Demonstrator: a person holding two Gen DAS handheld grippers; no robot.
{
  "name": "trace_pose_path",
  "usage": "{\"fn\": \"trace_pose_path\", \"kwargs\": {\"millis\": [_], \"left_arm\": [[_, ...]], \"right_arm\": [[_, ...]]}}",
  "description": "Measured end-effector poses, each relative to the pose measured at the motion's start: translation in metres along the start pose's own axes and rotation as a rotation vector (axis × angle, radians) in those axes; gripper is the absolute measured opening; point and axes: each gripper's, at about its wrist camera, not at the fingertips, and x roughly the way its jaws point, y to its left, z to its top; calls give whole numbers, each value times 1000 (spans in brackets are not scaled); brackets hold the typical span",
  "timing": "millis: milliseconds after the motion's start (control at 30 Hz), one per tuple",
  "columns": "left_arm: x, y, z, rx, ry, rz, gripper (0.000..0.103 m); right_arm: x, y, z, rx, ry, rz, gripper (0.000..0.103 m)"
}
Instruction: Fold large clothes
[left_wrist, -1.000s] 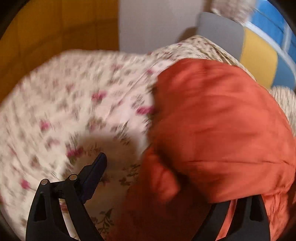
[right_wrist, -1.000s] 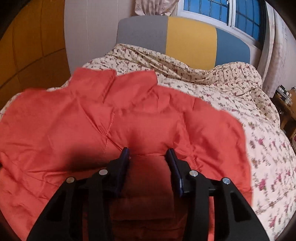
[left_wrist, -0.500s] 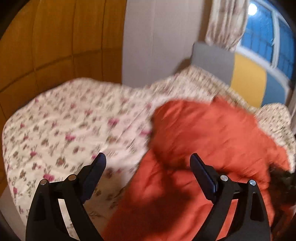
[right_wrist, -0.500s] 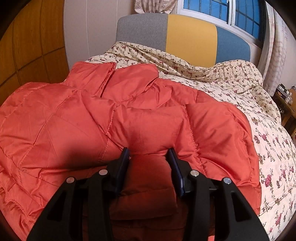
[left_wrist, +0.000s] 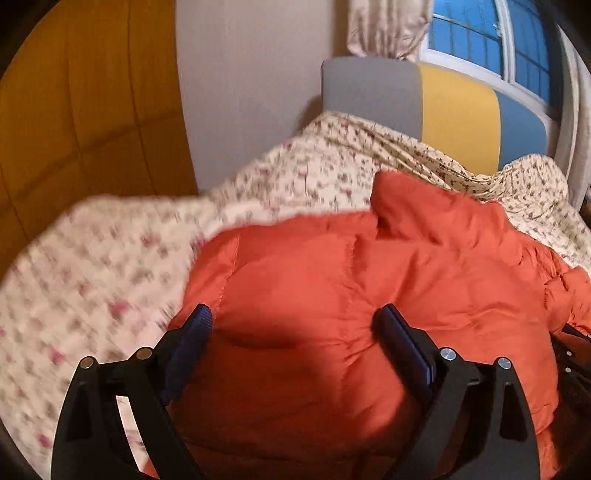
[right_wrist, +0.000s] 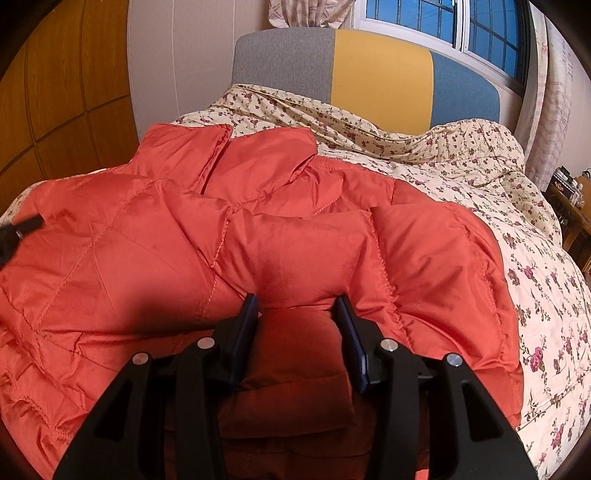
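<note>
An orange quilted puffer jacket (right_wrist: 295, 240) lies spread on a bed, collar toward the headboard. My right gripper (right_wrist: 297, 317) is at its near edge, shut on a thick folded wad of the jacket that fills the gap between the pads. In the left wrist view the jacket (left_wrist: 369, 280) is a puffy mound. My left gripper (left_wrist: 295, 328) stands wide open just over its left part, with nothing pinched. One dark tip of the left gripper (right_wrist: 22, 225) shows at the left edge of the right wrist view.
A floral duvet (right_wrist: 535, 277) covers the bed around the jacket, bunched near the grey, yellow and blue headboard (right_wrist: 380, 74). Wooden wardrobe panels (left_wrist: 74, 110) stand on the left. A small cluttered side table (right_wrist: 572, 206) is at the right, under a window.
My left gripper let the jacket's left side drop onto the jacket and now hangs open over it, facing the headboard. The jacket has settled. My right gripper kept still.
</note>
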Motion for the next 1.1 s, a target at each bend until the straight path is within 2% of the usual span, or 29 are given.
{"fn": "trace_pose_path", "kwargs": {"millis": [100, 200, 467, 567, 633, 700, 733, 800, 833, 967, 1100], "left_arm": [[15, 12, -6, -58, 55, -60, 96], [24, 14, -9, -79, 79, -78, 96], [24, 14, -11, -75, 89, -63, 98], [17, 11, -8, -51, 100, -28, 99], [4, 8, -5, -16, 99, -6, 99], [-18, 6, -2, -3, 34, 4, 99], [-34, 5, 1, -10, -30, -2, 99], [-57, -3, 8, -11, -130, -51, 99], [-60, -8, 13, 3, -140, -62, 99], [-38, -40, 25, 109, -79, -44, 99], [7, -49, 7, 184, 22, 17, 100]], "right_arm": [[1, 0, -1, 1, -2, 5, 44], [1, 1, -2, -3, -3, 3, 44], [1, 0, -1, 0, 3, 9, 45], [0, -2, 3, 3, 18, 19, 45], [-5, -4, 7, -1, 24, 18, 50], [-19, -4, 12, 6, -9, 45, 50], [-26, -3, 16, 8, -29, 57, 50], [-37, 2, 24, 7, -62, 86, 53], [-39, 5, 28, 8, -67, 94, 53], [-35, 12, 43, 32, -76, 108, 53], [-18, 16, 38, 18, -35, 91, 53]]}}
